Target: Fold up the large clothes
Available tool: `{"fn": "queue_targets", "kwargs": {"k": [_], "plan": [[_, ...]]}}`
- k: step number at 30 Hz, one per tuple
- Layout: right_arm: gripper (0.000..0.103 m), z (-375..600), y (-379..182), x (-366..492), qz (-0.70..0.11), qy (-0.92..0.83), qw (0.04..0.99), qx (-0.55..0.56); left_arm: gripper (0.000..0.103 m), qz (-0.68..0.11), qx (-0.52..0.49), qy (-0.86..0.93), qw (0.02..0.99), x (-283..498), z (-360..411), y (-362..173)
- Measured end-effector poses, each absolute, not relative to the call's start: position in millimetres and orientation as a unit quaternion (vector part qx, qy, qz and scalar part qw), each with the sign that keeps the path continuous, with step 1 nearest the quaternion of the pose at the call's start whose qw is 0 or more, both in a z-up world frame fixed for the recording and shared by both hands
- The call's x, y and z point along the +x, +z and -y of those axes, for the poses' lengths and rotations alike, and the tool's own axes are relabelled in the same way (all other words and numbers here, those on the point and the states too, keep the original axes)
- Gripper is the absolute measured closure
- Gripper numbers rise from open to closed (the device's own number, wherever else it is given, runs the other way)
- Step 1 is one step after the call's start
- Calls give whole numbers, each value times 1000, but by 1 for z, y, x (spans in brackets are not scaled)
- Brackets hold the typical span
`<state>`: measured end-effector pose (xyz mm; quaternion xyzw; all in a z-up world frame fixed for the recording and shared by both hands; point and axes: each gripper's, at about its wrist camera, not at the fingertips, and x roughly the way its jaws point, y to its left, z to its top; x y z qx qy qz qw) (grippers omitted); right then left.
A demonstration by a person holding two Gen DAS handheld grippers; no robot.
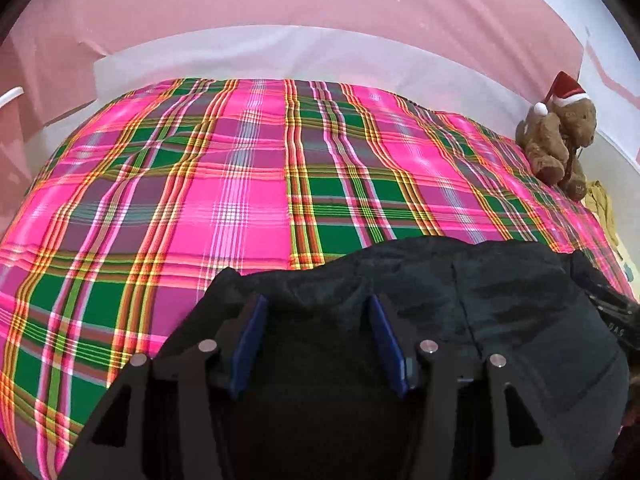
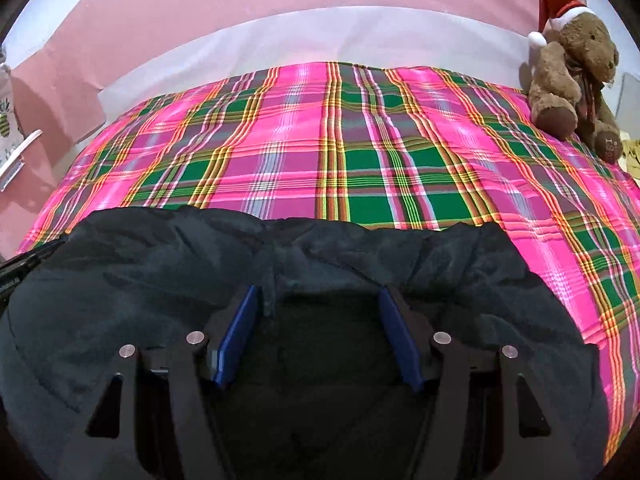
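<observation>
A large dark navy garment (image 1: 500, 292) lies on the pink and green plaid bed cover (image 1: 240, 184). My left gripper (image 1: 316, 304) is open, its blue pads spread wide just above the garment's left part near its far edge. In the right wrist view the same garment (image 2: 160, 264) spreads across the near bed cover (image 2: 360, 140). My right gripper (image 2: 320, 296) is open over the garment's right part, fingers apart with dark cloth showing between them. Neither gripper holds cloth.
A brown teddy bear with a Santa hat (image 1: 560, 136) sits at the bed's far right corner; it also shows in the right wrist view (image 2: 572, 72). A white sheet edge (image 1: 280, 52) and pink wall lie beyond. Yellow cloth (image 1: 600, 204) lies right of the bear.
</observation>
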<state>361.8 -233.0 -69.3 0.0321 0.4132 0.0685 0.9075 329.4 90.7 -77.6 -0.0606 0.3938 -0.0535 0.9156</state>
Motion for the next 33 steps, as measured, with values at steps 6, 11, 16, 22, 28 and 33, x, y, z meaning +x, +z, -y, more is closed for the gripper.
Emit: {"fn": "queue_targets", "kwargs": {"k": [6,11,16,22,28,33], "plan": [[41,243,-49,358,-424,76,901,43,47,-406,-46,-43,912,333,-86,-74],[41,277,-9,333,-391,65,917,37,49,-389,-40,-56,919,310,-87,-28],[41,320,-37,338,-425,21,904,45,49,-361,-10,-63,930,303,-86,-16],[41,323,-66,345,-426,21,902,57,48,-390,-63,-49,917,318,-104,-65],[40,327,-79,350,-428,21,901,74,48,-384,-59,-38,921,324,-94,-78],[40,334,-53,344,-433,9,898,80,50,-406,-39,-22,913,326,-89,-69]]}}
